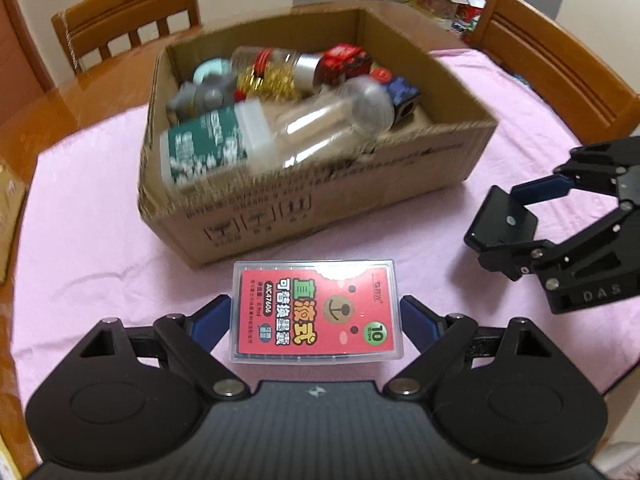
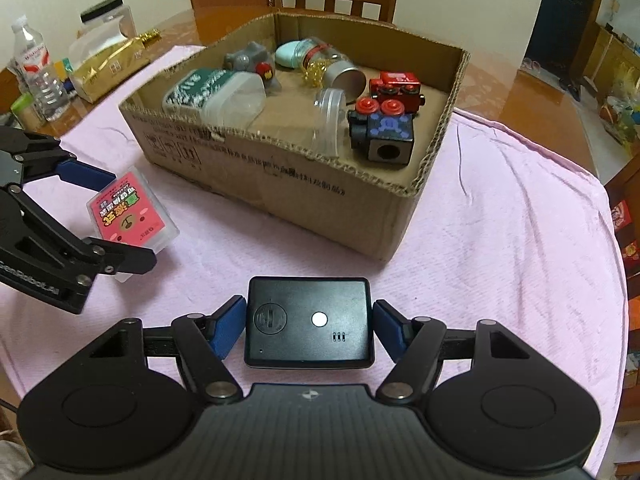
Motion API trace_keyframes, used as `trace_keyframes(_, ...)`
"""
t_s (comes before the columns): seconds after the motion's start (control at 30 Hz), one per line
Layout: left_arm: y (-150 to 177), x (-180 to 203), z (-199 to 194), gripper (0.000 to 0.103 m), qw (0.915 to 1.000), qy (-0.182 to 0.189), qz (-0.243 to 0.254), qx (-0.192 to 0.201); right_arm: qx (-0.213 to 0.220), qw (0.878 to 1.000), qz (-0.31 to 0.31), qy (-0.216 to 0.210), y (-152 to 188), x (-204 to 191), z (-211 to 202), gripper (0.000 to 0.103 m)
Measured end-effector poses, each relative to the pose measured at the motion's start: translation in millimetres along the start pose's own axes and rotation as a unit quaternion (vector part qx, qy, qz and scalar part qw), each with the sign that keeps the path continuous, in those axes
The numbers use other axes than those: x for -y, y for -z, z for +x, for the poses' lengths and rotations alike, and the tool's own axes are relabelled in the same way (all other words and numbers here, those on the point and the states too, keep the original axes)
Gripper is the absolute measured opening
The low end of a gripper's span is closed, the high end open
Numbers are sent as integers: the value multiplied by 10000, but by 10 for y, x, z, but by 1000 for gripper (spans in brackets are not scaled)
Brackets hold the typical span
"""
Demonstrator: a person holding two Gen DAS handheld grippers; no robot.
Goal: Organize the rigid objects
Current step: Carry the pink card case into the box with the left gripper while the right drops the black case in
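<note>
At the far left, beyond the left gripper (image 2: pixel 120 224), a water bottle (image 2: pixel 38 76), a clear jar with a black lid (image 2: pixel 106 18) and a gold-wrapped pack (image 2: pixel 108 66) stand on the bare wood of the counter (image 2: pixel 532 92), well apart from the pink cloth (image 2: pixel 500 240) that covers the rest. The left gripper has its blue pads pressed against both long sides of a clear plastic case with a red bear label (image 1: pixel 316 312), so it is closed on the case, which sits just in front of its palm and low over the cloth. Straight ahead of both grippers stands an open cardboard box (image 1: pixel 320 208), its near wall close to the case. Inside it, from left to right, lie a green-labelled container (image 2: pixel 200 90), a grey toy figure (image 2: pixel 252 62), a clear jar on its side (image 2: pixel 328 120), a glass jar with gold beads (image 2: pixel 332 64), a red toy vehicle (image 2: pixel 396 84) and a blue and black block toy (image 2: pixel 382 132). To the right, the right gripper (image 2: pixel 308 324) holds a flat black device (image 2: pixel 308 320) between its pads; the left pad touches its edge, and whether the right pad touches cannot be told. The device lies level over the cloth, just short of the box's near corner. A wooden chair (image 1: pixel 560 64) stands past the counter's right edge.
</note>
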State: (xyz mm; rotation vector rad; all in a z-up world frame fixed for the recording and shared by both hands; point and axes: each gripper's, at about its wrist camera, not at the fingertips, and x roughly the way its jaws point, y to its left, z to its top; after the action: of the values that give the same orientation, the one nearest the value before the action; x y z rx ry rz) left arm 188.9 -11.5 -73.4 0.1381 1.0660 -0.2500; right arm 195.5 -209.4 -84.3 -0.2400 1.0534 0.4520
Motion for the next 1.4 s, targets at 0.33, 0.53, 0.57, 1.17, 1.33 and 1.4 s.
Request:
trace_keyframes(0.33, -563, 21, -415, 89, 9972, -174, 363, 624, 232, 9989, -378, -166, -226, 95, -428, 74)
trace_keyframes(0.53, -1025, -6, -200, 89, 9954, -298, 286, 860, 502, 9974, -516, -71, -424, 152, -564, 74)
trace_keyframes(0.57, -1084, -13, -140, 89, 9954, -327, 248, 862, 548, 9971, -534, -52, -459, 158, -576, 74)
trace_keyframes(1.17, -1263, -175, 178, 96, 9913, -427, -356, 1191, 758, 9959, -482, 111, -827, 238, -522, 74)
trace_keyframes(1.33, -1183, -240, 42, 99, 9880, -568, -496, 1347, 772, 9958, -481, 107, -964, 294, -483, 74)
trace_keyframes(1.4, -1127, -262, -34, 100, 9859, -686, -539, 1427, 793, 9956, -496, 102, -1024, 308, -458, 74)
